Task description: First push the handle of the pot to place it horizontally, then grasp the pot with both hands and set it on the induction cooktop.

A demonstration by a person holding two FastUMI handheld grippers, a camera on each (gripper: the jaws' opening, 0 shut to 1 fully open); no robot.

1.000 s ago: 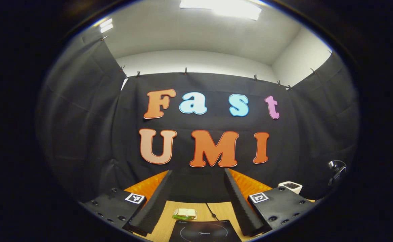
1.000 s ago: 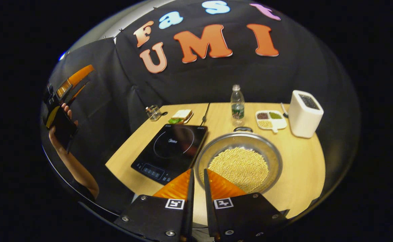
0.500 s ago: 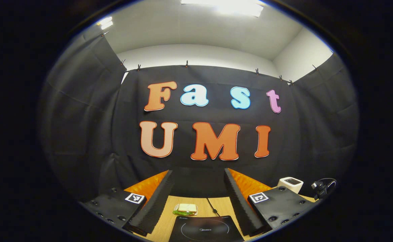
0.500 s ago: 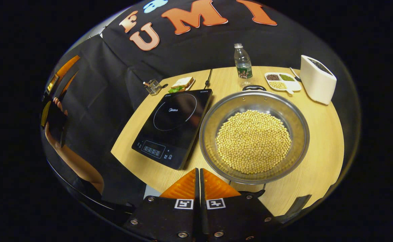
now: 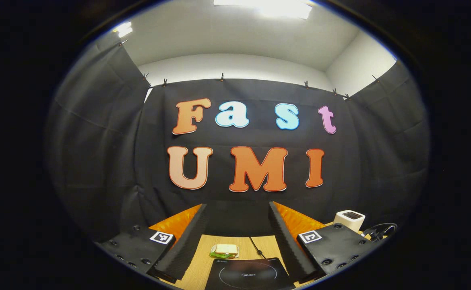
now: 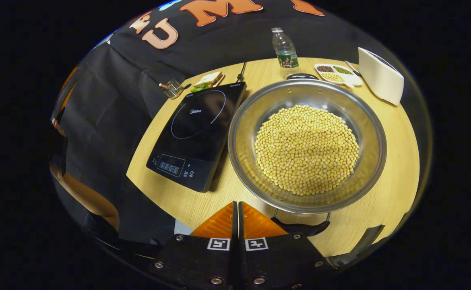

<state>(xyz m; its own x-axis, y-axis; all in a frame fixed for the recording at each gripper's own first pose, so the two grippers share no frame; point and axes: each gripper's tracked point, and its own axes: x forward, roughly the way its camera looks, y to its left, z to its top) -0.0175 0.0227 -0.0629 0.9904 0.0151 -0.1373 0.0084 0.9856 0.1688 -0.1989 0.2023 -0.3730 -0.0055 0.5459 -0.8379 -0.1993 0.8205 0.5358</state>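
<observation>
Table (image 6: 203,201), left to right: induction cooktop (image 6: 197,133), white brand mark at its ring, too small to read; steel pot (image 6: 308,141) of soybeans just right of it, near handle (image 6: 300,228) by right gripper (image 6: 236,207), fingers together, empty. Far: labelled water bottle (image 6: 284,48). Left gripper (image 5: 237,209): fingers apart, raised, empty.

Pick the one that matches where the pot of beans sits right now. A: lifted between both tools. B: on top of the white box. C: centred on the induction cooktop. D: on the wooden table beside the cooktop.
D: in the right gripper view the pot rests on the table, next to the induction cooktop, whose glass top is bare.
</observation>
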